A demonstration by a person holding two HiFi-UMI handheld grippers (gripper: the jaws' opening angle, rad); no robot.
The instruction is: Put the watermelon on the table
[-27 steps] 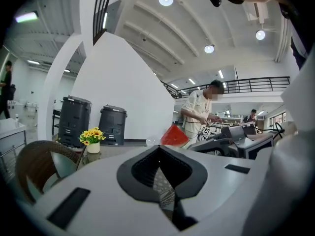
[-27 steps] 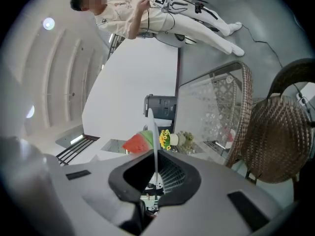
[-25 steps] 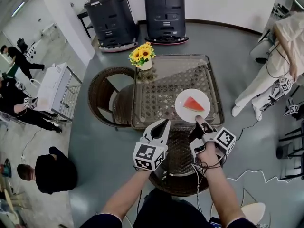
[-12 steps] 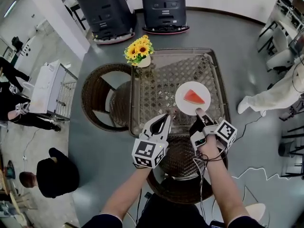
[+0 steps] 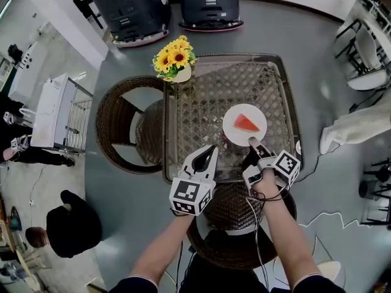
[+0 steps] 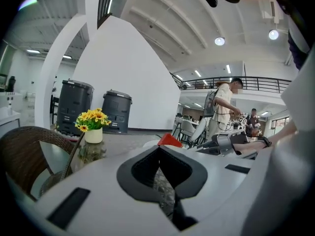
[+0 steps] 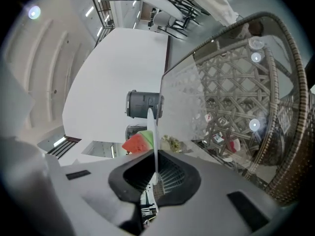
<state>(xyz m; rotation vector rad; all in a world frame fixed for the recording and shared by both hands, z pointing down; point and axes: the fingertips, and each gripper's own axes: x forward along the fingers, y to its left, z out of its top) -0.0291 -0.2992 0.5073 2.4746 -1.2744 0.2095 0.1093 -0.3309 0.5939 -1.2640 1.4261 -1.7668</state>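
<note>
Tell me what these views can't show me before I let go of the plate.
- Whether the plate touches the table: head view looks down from above, right gripper view shows the plate edge-on.
- Watermelon, left gripper view: all but a tip is behind the left gripper.
- Table's near rim, head view: partly under the left gripper and right gripper.

Sunflowers (image 5: 173,57) in a white pot, a wicker chair (image 5: 105,133) (round-backed) nearby, two dark machines (image 5: 211,2) beyond.

free: table (image 5: 201,112) left half | obstacles: plate (image 5: 234,137), sunflower vase (image 5: 181,73)
</note>
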